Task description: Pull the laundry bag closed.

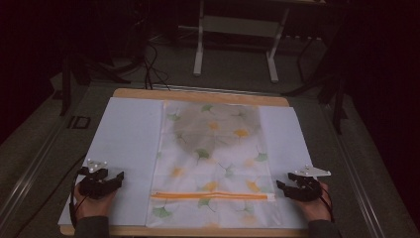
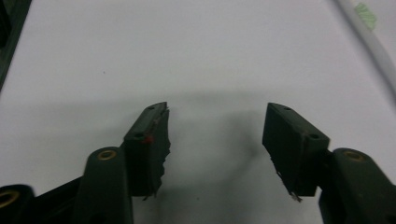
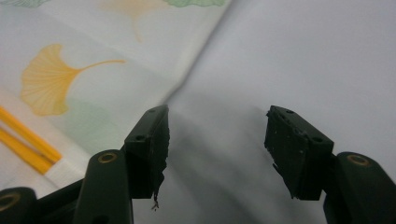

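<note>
Fabric was the main source of risk. A pillowcase (image 1: 213, 163) printed with ginkgo leaves was laid flat at the centre of the pale blue mat (image 1: 129, 134), its orange zipper (image 1: 210, 196) running across the near end at about 6 o'clock. The left gripper (image 1: 118, 179) was rested on the mat at 9 o'clock of the zipper, well apart from the cloth, jaws spread wide and empty. The right gripper (image 1: 281, 187) was held at 3 o'clock, just beside the cloth's edge (image 3: 196, 56), equally wide and empty. A grip was judged likely to fail if only the thin top layer were pinched, or if the mat were caught along with the hem. Uneven pulls from the two sides could have left the case skewed or wrinkled.
</note>
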`<state>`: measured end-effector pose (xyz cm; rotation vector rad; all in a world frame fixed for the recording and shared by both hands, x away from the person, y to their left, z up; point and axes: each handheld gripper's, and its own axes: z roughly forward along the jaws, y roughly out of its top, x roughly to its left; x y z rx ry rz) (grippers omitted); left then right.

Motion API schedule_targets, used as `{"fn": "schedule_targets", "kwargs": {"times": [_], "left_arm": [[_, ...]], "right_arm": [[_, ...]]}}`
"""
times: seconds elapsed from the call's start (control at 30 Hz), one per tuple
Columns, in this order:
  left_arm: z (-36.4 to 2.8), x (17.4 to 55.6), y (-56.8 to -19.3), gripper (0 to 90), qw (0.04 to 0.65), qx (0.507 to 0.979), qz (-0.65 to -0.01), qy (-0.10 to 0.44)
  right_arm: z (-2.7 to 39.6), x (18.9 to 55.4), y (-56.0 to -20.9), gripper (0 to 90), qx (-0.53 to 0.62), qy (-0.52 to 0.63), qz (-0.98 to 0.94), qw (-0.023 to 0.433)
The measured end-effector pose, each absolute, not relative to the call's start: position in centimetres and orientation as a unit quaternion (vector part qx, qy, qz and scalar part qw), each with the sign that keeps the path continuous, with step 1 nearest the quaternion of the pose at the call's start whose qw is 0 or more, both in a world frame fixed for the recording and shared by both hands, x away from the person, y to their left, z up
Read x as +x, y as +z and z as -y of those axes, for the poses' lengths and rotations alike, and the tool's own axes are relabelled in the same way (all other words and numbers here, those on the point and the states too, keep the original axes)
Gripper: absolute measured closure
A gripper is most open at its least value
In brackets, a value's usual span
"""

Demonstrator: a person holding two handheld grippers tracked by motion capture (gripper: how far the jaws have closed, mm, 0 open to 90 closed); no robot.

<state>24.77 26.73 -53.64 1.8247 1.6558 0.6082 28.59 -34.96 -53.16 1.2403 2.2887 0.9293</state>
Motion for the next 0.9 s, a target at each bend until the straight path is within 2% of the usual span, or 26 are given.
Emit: {"fn": "schedule_targets", "kwargs": {"times": [0.2, 0.5, 0.9], "left_arm": [[-26.7, 24.1, -53.3, 47.4, 0.303, 0.707, -0.592, 0.242], [-26.8, 23.7, -53.2, 48.7, 0.327, 0.717, -0.567, 0.238], [-26.9, 23.7, -53.1, 50.8, 0.328, 0.713, -0.577, 0.229]], "right_arm": [[34.3, 28.2, -53.0, 43.4, 0.424, 0.319, -0.826, 0.189], [33.7, 28.3, -52.3, 42.9, 0.417, 0.305, -0.834, 0.194], [32.0, 28.9, -51.2, 47.8, 0.376, 0.317, -0.854, 0.168]]}}
